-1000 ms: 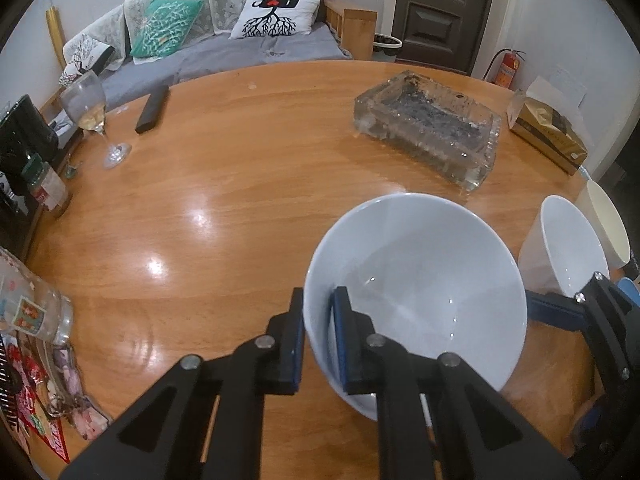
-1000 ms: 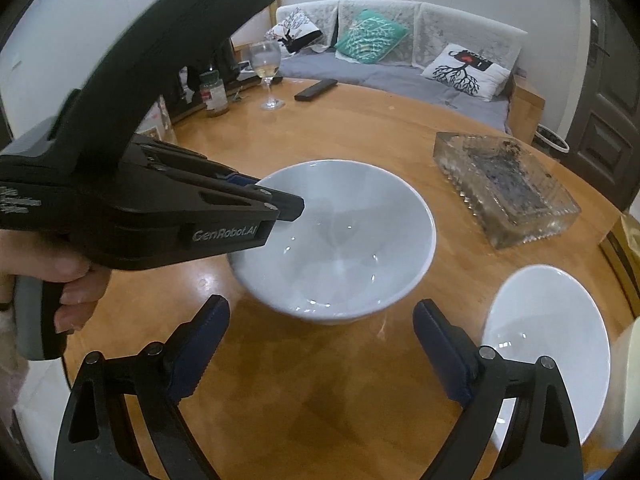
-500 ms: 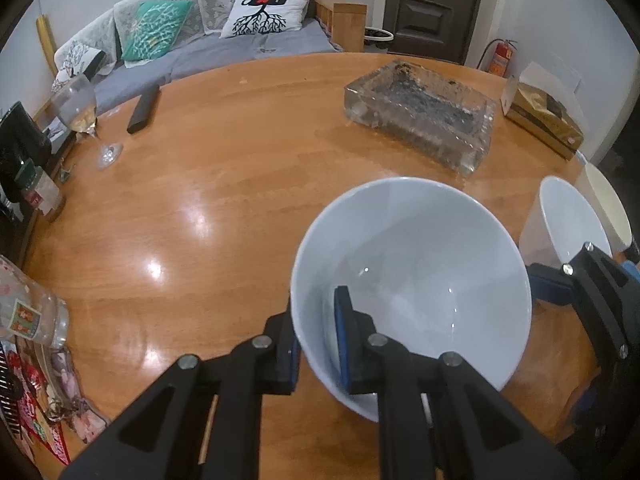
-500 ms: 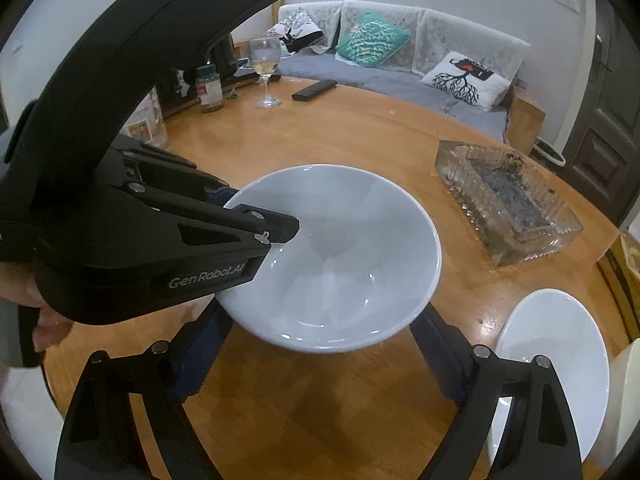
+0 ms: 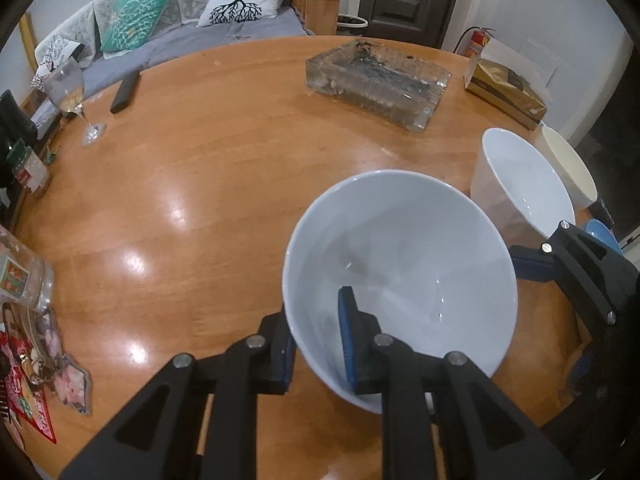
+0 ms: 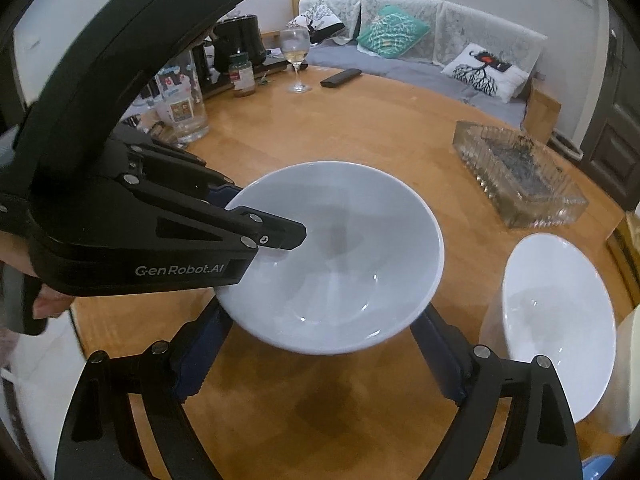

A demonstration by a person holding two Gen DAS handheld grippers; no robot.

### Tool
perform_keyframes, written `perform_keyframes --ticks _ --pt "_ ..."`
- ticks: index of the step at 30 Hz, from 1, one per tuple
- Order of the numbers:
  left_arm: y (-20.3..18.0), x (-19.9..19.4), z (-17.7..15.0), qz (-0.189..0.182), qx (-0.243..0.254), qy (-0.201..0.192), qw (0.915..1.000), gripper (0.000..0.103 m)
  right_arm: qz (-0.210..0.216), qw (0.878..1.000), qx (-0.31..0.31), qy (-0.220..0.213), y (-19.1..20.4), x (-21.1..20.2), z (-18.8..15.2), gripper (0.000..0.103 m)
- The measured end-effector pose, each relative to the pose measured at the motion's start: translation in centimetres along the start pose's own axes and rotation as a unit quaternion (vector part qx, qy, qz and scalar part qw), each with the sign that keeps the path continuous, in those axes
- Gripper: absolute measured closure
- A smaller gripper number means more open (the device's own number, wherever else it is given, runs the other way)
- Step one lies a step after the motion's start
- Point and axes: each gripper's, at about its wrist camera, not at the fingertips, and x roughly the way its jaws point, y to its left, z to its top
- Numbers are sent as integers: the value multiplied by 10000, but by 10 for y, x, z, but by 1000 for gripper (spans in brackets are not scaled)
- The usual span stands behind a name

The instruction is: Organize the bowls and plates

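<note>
A white bowl [image 5: 400, 260] hangs tilted just above the wooden table [image 5: 220, 160]. My left gripper [image 5: 316, 320] has the bowl's near rim between its pads, one outside and one inside; its jaws are opening slightly. In the right wrist view the same bowl [image 6: 340, 248] sits between the wide fingers of my right gripper [image 6: 320, 320], whose jaws are opening and whose tips are hidden under the bowl. The left gripper [image 6: 260, 216] reaches in there from the left. A second white bowl [image 5: 524, 184] [image 6: 556, 320] stands on the table to the right.
A cream bowl [image 5: 572, 168] and something blue [image 5: 600, 232] lie past the second bowl at the table's right edge. A glass ashtray [image 5: 376, 80], a tissue box [image 5: 504, 88], a wine glass [image 5: 68, 92], a remote [image 5: 126, 90] and a jar [image 5: 24, 276] also stand on the table.
The bowl has moved right in the left gripper, toward the second bowl, and has come in between the right gripper's fingers. The gap between the left pads looks a little wider.
</note>
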Motion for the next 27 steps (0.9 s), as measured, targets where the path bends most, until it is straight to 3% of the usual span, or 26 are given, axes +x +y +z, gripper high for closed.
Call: perform_keyframes --ticks 6,16,27 --pt "3 12 8 6 -60 33 10000 87 -214 9993 -301 15 5 13 4 8" --pt "3 14 10 -12 -51 61 10000 87 -192 9984 -511 122 3 21 11 6" --pt "-36 -53 12 344 190 -312 9987 87 -84 9982 -443 -400 6 -42 10 6"
